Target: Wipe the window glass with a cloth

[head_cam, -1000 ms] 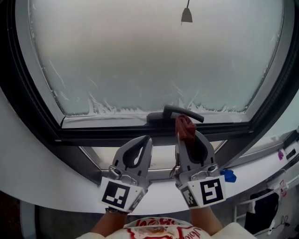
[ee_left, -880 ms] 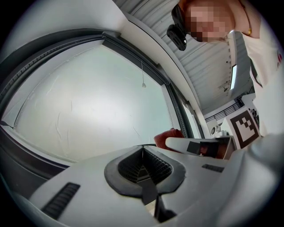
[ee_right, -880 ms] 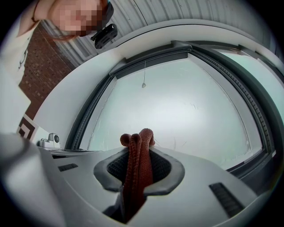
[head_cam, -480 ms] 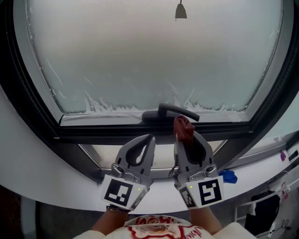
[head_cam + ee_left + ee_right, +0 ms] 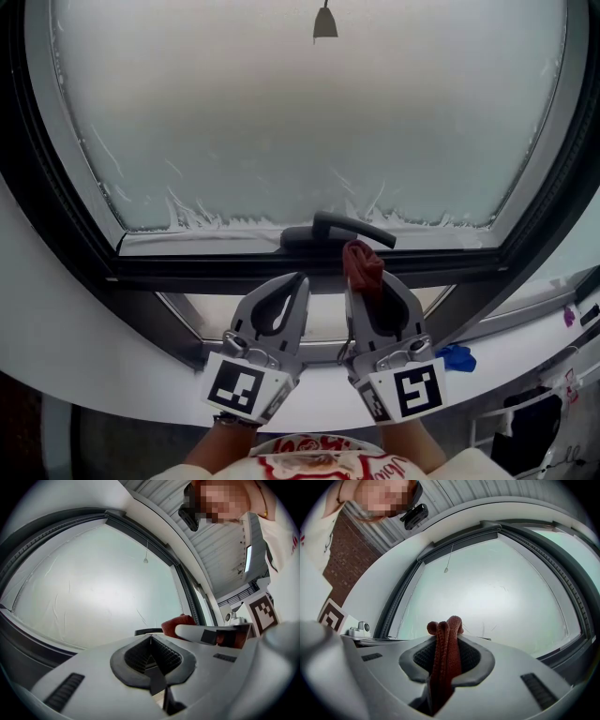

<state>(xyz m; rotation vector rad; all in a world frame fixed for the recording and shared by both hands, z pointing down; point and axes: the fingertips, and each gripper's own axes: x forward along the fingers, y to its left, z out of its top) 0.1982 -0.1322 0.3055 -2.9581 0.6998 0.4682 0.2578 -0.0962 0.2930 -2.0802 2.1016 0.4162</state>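
A large frosted window pane fills the head view, set in a dark frame with a black handle on its lower edge. My right gripper is shut on a rust-red cloth, whose bunched end pokes out past the fingertips just below the handle. The same cloth runs folded between the jaws in the right gripper view. To its left, my left gripper is shut with nothing in it, below the frame. The cloth also shows in the left gripper view, right of the shut jaws.
A white curved sill runs under the frame. A small blue object lies on the sill right of my right gripper. A pull cord with a small weight hangs in front of the pane's top. Scratch-like streaks mark the pane's lower edge.
Both grippers stay side by side below the handle, the right one edging slightly left with the cloth. The view has shifted, so the cord weight sits further left.
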